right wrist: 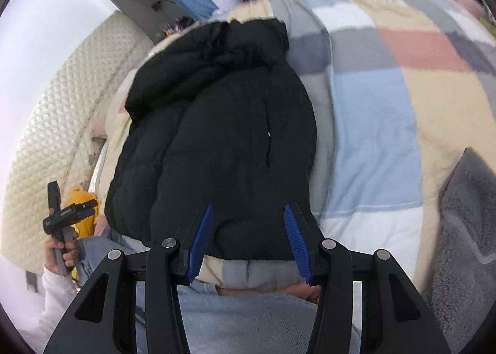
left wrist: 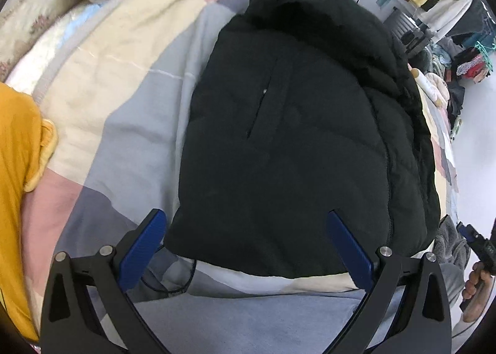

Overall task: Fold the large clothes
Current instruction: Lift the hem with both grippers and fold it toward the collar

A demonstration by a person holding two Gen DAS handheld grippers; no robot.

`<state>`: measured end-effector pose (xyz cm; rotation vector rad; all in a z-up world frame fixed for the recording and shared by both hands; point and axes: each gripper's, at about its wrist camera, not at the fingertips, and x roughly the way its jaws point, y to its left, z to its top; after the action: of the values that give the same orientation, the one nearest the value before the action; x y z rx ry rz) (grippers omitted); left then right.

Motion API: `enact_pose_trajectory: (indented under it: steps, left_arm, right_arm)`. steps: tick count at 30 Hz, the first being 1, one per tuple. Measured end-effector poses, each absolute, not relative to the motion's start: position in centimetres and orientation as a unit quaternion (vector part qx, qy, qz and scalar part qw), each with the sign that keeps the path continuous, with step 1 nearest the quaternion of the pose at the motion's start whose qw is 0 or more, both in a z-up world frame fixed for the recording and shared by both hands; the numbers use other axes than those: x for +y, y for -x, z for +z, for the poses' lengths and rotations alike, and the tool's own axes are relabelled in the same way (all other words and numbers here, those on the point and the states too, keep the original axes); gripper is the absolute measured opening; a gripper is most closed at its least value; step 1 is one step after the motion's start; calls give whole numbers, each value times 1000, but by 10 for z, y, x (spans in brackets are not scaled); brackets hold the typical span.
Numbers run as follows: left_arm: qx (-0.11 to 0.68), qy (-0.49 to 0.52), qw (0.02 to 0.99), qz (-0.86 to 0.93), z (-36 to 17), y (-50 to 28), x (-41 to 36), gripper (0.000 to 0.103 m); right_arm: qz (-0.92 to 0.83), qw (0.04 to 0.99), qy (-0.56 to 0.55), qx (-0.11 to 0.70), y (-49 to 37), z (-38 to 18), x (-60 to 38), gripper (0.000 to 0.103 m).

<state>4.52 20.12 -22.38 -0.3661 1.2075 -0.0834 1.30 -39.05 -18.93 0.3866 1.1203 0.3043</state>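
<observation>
Blue ribbed pads tip our left tongs (left wrist: 246, 220), spread wide and empty, and our right tongs (right wrist: 248, 214), about half open and empty too, both above the near hem of the black puffer jacket (left wrist: 294, 124). We see it lying folded and quilted on the soft checked bedspread (left wrist: 124, 112), its zip edge on the right. Bare bedspread lies on both sides, with a yellow garment (left wrist: 18, 168) far left.

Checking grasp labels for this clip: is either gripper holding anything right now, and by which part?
Nothing is held. The left gripper and right gripper both stand open above the near hem of the black puffy padded jacket, pads not on it.
</observation>
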Motion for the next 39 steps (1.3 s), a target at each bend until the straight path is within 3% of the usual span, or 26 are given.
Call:
enact_pose_trajectory:
  steps: [3, 8, 11, 16, 29, 35, 36, 38, 39]
  left_arm:
    - [578, 204, 788, -57, -234, -53, 213, 102]
    - [611, 246, 751, -53, -254, -62, 228, 101]
    - [624, 258, 737, -34, -264, -67, 236, 98]
    - [643, 252, 723, -13, -277, -74, 237, 98]
    - [656, 216, 722, -50, -294, -93, 215, 89]
    - [622, 244, 738, -98, -281, -86, 216, 76]
    - [616, 252, 739, -103, -279, -83, 219, 73]
    - [610, 268, 738, -104, -277, -77, 227, 66]
    - [608, 271, 738, -104, -275, -77, 232, 61]
  right_arm:
    - [137, 804, -189, 547, -22, -200, -394, 56]
    - [132, 771, -211, 586, -37, -218, -400, 59]
    - [119, 751, -233, 606, -46, -232, -407, 66]
    - [113, 715, -281, 630, -57, -254, -415, 67]
    - [111, 641, -283, 704, -89, -299, -406, 67]
    - [188, 647, -236, 700, -97, -293, -370, 67]
    - [197, 654, -219, 696, -97, -290, -362, 65]
    - [204, 665, -197, 691, -96, -283, -356, 47]
    - [204, 674, -185, 686, -94, -279, -354, 25]
